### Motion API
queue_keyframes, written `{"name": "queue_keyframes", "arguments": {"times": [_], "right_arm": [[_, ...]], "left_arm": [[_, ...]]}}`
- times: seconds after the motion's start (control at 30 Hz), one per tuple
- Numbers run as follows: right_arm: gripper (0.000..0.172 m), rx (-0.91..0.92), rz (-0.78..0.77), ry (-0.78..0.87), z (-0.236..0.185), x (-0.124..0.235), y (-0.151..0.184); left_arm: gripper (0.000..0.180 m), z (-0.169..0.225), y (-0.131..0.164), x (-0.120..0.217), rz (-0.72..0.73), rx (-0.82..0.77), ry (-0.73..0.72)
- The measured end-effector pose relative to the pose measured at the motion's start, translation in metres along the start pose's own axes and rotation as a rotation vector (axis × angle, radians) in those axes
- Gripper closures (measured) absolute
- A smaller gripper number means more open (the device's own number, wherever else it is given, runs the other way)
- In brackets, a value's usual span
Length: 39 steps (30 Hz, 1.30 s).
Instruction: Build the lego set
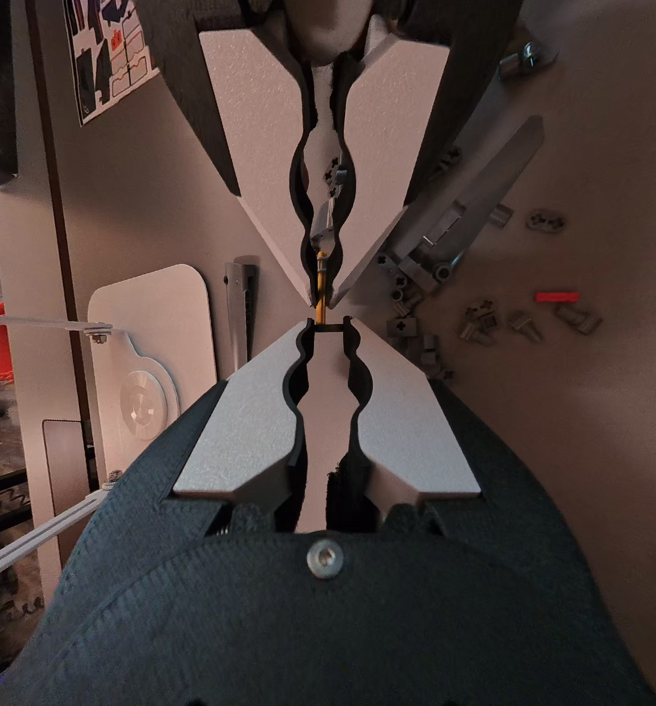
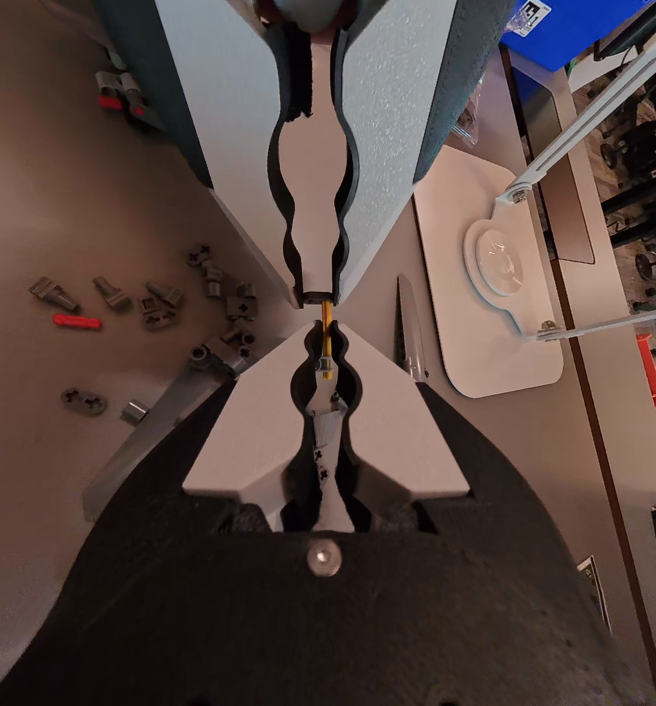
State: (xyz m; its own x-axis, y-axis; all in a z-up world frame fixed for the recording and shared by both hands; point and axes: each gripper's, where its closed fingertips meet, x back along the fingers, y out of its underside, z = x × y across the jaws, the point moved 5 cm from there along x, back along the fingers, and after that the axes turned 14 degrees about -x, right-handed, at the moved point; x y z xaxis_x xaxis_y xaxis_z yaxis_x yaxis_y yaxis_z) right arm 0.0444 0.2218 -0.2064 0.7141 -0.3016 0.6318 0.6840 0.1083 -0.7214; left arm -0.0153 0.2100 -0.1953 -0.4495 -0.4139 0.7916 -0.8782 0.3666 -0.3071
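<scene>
My left gripper point(image 1: 328, 324) is shut on a small black piece point(image 1: 328, 328), pinched flat between its fingertips. My right gripper point(image 2: 325, 325) is shut on a thin yellow axle point(image 2: 326, 344) with a small grey ring near its inner end. The two grippers face each other tip to tip above the table. The free end of the axle meets the black piece point(image 2: 316, 297). In the left wrist view, the right gripper point(image 1: 320, 303) comes in from the top with the axle point(image 1: 320, 290). In the right wrist view, the left gripper point(image 2: 317, 301) comes in from the top.
Several loose grey connector pieces point(image 1: 483, 321) and a red pin point(image 1: 557, 297) lie on the table point(image 1: 586, 458) beside a long grey panel point(image 1: 471, 214). A white base plate point(image 1: 154, 344) with a bracket, a grey tapered part point(image 1: 238, 305) and a sticker sheet point(image 1: 108, 57) lie on the other side.
</scene>
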Motion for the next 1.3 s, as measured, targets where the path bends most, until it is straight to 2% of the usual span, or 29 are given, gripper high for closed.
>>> {"name": "queue_keyframes", "arguments": {"times": [0.37,0.77,0.87,0.9,1.13,1.3], "right_arm": [[0.171,0.031,0.023,-0.024,-0.001,0.002,0.001],[0.171,0.038,0.11,-0.069,-0.001,0.012,-0.005],[0.171,0.03,0.13,-0.081,-0.002,0.013,-0.006],[0.171,0.021,0.142,-0.096,-0.004,0.014,-0.008],[0.171,0.001,0.098,-0.099,0.001,0.01,0.001],[0.17,0.005,0.057,-0.122,-0.001,0.009,0.007]], "left_arm": [[0.167,0.004,-0.004,0.001,-0.023,-0.112,-0.044],[0.168,0.005,-0.009,0.011,0.068,-0.144,-0.11],[0.168,0.004,-0.009,0.013,0.079,-0.141,-0.117],[0.18,0.002,-0.012,0.014,0.103,-0.131,-0.144],[0.18,0.006,-0.005,0.008,0.056,-0.105,-0.096],[0.18,0.0,0.01,0.025,0.045,-0.011,-0.097]]}}
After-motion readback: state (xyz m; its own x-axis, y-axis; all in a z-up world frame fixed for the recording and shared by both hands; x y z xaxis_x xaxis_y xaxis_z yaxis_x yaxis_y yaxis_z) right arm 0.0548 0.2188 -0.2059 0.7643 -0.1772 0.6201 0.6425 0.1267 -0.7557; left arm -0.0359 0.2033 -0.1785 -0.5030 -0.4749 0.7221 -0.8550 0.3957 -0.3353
